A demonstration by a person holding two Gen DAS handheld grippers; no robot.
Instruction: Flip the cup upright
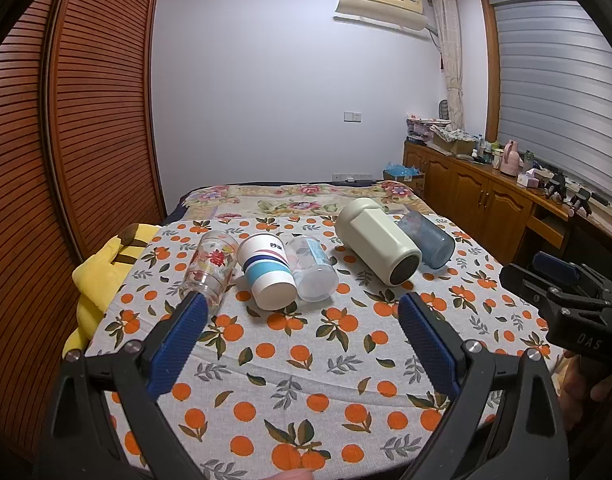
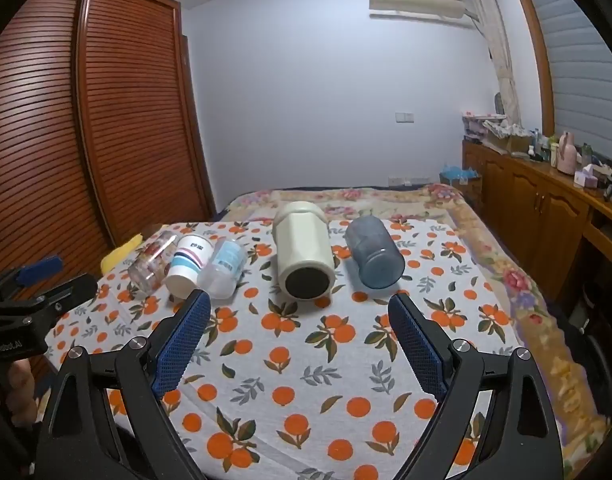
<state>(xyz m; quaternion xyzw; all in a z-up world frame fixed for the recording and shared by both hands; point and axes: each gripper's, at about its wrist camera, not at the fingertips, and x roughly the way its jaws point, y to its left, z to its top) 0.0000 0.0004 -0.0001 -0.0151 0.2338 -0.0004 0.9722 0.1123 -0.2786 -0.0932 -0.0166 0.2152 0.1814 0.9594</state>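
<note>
Dim, cool indoor light, soft shadows, sharp focus centrally, strong fisheye bending and dark vignetting at the corners.

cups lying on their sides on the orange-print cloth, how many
5, in a row from left: floral glass, striped paper cup, clear plastic cup, cream flask, blue tumbler. None looks hidden.

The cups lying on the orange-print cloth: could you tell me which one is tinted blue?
The blue cup at the far right, beside the cream flask; the others are clear or white.

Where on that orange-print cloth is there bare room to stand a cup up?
The near cloth, between the grippers and the row of cups, is bare. A gap lies between the clear plastic cup and cream cup. The left three cups crowd together.
</note>
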